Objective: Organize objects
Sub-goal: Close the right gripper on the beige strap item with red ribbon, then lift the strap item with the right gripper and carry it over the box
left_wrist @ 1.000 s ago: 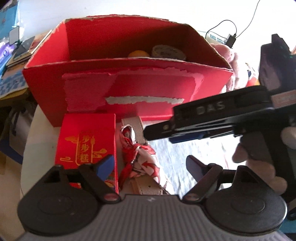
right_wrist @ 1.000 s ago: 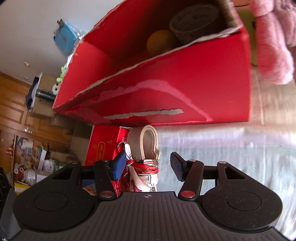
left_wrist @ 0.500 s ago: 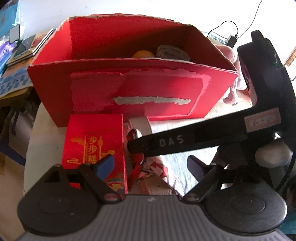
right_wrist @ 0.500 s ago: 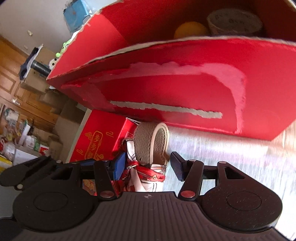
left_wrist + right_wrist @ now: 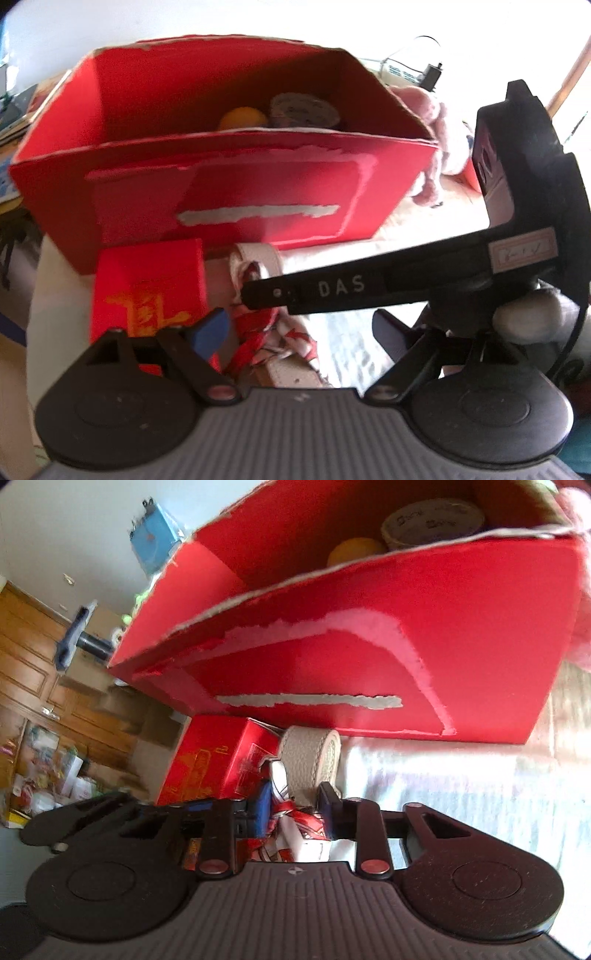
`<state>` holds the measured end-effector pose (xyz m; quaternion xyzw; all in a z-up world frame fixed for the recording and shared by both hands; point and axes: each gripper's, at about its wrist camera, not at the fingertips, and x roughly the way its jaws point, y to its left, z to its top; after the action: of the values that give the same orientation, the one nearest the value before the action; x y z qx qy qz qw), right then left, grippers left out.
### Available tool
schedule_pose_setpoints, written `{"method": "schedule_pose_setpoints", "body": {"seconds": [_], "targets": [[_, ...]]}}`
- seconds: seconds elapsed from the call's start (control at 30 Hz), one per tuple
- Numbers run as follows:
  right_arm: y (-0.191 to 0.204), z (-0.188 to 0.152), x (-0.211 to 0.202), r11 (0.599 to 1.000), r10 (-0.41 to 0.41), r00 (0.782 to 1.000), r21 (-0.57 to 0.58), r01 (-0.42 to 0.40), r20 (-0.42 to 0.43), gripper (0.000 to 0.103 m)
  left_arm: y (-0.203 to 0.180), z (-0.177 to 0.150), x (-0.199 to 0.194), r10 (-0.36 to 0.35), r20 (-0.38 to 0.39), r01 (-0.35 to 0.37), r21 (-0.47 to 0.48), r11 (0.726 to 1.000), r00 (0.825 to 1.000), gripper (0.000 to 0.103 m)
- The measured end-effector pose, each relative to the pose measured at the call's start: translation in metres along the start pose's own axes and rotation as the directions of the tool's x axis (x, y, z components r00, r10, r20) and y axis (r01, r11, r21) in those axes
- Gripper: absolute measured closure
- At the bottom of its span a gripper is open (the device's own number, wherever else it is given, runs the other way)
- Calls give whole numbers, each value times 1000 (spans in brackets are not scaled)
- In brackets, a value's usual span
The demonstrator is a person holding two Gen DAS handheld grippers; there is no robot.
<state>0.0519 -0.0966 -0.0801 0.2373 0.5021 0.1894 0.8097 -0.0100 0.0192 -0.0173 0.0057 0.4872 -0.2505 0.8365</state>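
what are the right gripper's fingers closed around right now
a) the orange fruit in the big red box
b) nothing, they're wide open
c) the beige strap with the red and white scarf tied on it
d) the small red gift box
c: in the right wrist view the right gripper has its fingers drawn in against the scarf-wrapped beige strap, while the small red gift box sits beside it, ungripped.

So the big red box (image 5: 229,192) sat at 12 o'clock, open on top, with an orange ball (image 5: 242,118) and a round tin (image 5: 304,110) inside. Just in front, at 9 o'clock, was a small red carton (image 5: 147,284) with gold print. Beside it lay a beige strap (image 5: 255,254) wrapped in a red-and-white scarf (image 5: 273,332). The left gripper (image 5: 299,328) had its jaws spread wide. The right gripper (image 5: 406,284) reached in from 3 o'clock over the scarf. Pink plush (image 5: 439,147) at 2.
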Motion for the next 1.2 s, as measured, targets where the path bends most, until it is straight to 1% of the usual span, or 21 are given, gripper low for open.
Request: {"method": "schedule_pose_setpoints", "body": {"seconds": [0.1,0.17,0.27,0.33,0.4,0.47,0.53,0.6,0.63,0.67,0.73,0.77,0.83,0.9,0.93,1.0,1.03,1.07,1.1,1.13,1.2], "targets": [[-7,-3,-5,999,7,1000,41,-7,13,75,-8,3,5,-11,-4,11,31,999,1000,19],[-13,-5,-9,998,8,1000,68,-9,23,75,-14,4,10,3,-9,-2,57,998,1000,19],[-16,-8,-16,996,10,999,88,-13,37,75,-17,6,20,0,-24,2,68,998,1000,19],[-19,-10,-22,995,-2,999,101,-3,49,76,-18,6,28,-8,-40,10,72,997,999,18],[-19,-12,-24,993,-26,998,116,19,59,76,-21,6,34,10,-37,-6,93,996,999,17],[-21,-14,-25,989,-38,997,144,29,62,76,-23,6,35,-3,-37,7,99,995,999,16],[-30,-19,-31,983,-64,996,175,52,67,77,-24,7,39,-27,-55,33,99,995,998,17],[-36,-21,-35,976,-114,991,193,100,63,85,-28,7,44,-50,-81,58,100,993,996,21],[-40,-23,-37,971,-134,989,207,118,63,85,-31,7,47,-51,-88,61,111,992,995,22],[-45,-25,-38,968,-133,989,224,116,62,85,-36,5,47,-47,-93,59,124,991,995,26],[-52,-30,-43,960,-116,991,264,95,67,85,-42,4,52,-31,-103,46,145,988,994,28],[-54,-31,-46,958,-108,991,274,83,77,83,-45,5,56,-25,-108,41,149,988,994,30],[-55,-33,-52,958,-93,991,279,61,101,82,-46,5,60,-4,-114,21,153,988,993,29],[-53,-33,-57,960,-75,990,276,39,120,73,-45,5,63,5,-119,13,147,989,993,29],[-53,-34,-58,961,-63,990,275,26,125,72,-45,5,65,7,-120,10,143,990,993,29],[-52,-33,-56,963,-33,992,270,-2,124,65,-44,4,65,11,-122,6,135,991,992,29],[-50,-33,-54,965,-14,992,262,-20,125,64,-43,3,65,14,-125,2,133,991,992,29],[-46,-31,-51,967,2,992,253,-33,123,63,-42,2,67,20,-132,-3,129,992,991,30],[-43,-29,-48,970,13,993,240,-41,117,59,-42,1,69,28,-142,-10,126,992,990,32],[-41,-28,-46,973,14,994,228,-38,105,56,-42,0,69,44,-134,-27,131,991,990,32],[-38,-31,-44,977,17,997,210,-34,79,47,-43,0,68,63,-129,-45,140,989,990,37]]}}
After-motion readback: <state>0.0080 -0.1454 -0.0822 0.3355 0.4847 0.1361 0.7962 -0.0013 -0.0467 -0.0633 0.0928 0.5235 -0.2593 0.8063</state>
